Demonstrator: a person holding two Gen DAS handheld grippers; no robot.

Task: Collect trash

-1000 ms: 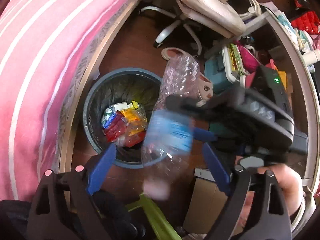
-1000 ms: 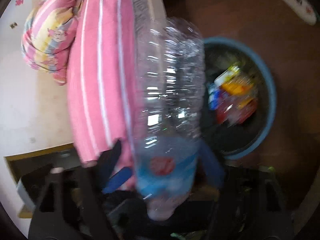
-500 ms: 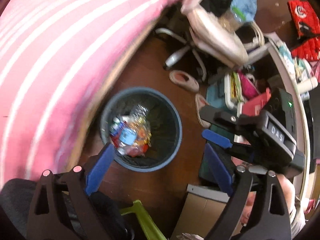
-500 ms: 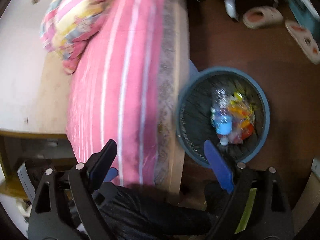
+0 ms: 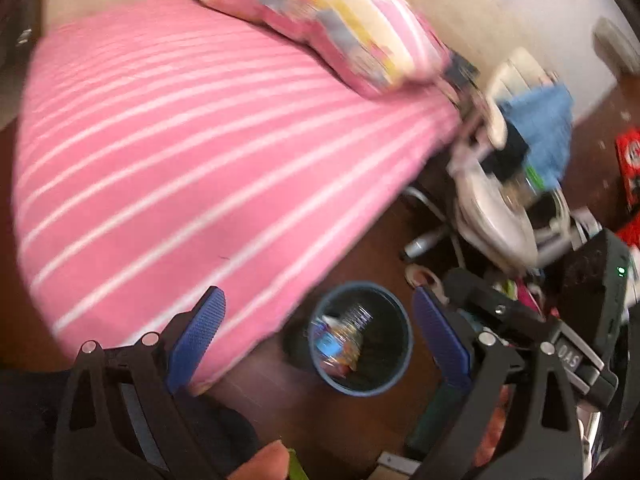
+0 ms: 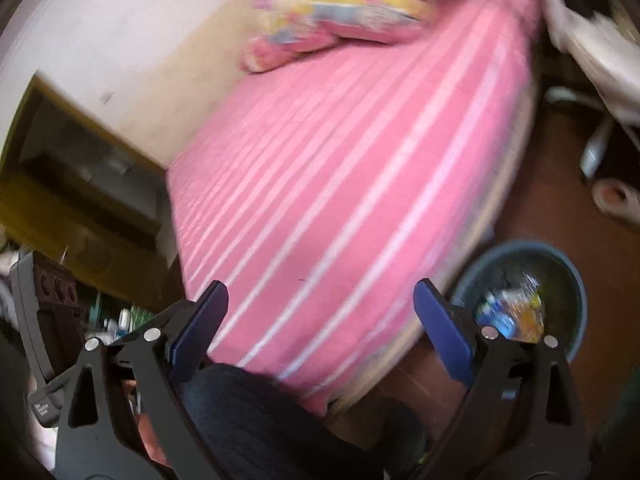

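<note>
Bedroom clutter, dark wood floor, pink striped bed (image 5: pixel 192 168) filling most of both views, heavy motion blur. Change since a second ago: the clear plastic bottle I had clamped in my right gripper (image 6: pixel 320 320) is gone from the jaws and now lies in the blue bin (image 5: pixel 400 364) on top of the wrappers, bottle (image 5: pixel 340 336) blue label up. Right gripper now spread wide, nothing between the pads. Left gripper (image 5: pixel 320 328) also wide, empty, hovering above the bin. Both views have swung up from the bin toward the bed and pillow (image 6: pixel 340 4). My read: this piece is done, drop counted. Next I need another trash item; none is clearly visible from here, too blurred.
</note>
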